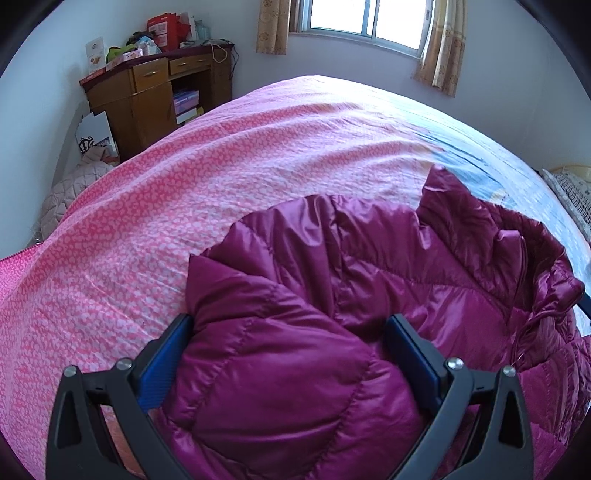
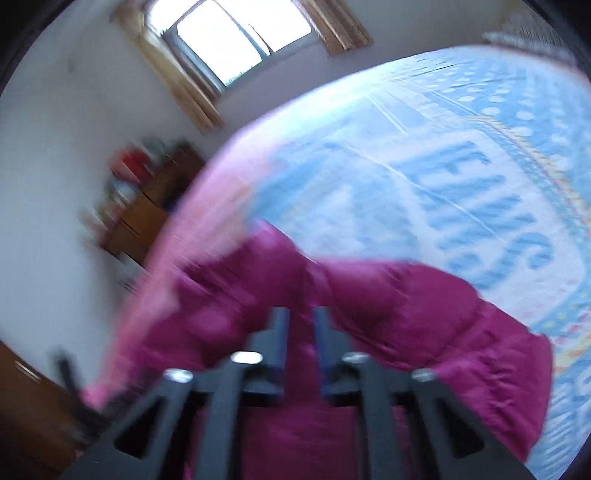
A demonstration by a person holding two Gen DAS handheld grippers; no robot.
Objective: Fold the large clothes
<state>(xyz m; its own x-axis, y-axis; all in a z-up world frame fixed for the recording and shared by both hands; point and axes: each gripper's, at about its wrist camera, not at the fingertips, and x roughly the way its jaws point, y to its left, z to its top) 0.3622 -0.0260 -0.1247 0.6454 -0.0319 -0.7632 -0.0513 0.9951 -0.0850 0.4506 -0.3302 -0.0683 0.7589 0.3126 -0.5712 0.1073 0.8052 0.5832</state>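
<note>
A shiny magenta puffer jacket (image 1: 332, 258) lies on the bed, its collar and zip toward the right. My left gripper (image 1: 291, 319) points down at it with the jaws wide; a puffy folded part fills the gap and touches both blue pads (image 1: 162, 365) without being visibly squeezed. In the blurred right wrist view the jacket (image 2: 424, 306) stretches across below the blue sheet. My right gripper (image 2: 300, 314) hovers over it, its fingers close together with a narrow gap. Magenta shows through that gap, and I see no fabric pinched.
The bed carries a pink patterned cover (image 1: 184, 184) and a light blue printed sheet (image 2: 406, 166). A wooden desk (image 1: 155, 92) piled with boxes stands by the far wall, left of a curtained window (image 1: 362, 22). A pillow (image 1: 569, 192) lies at the right edge.
</note>
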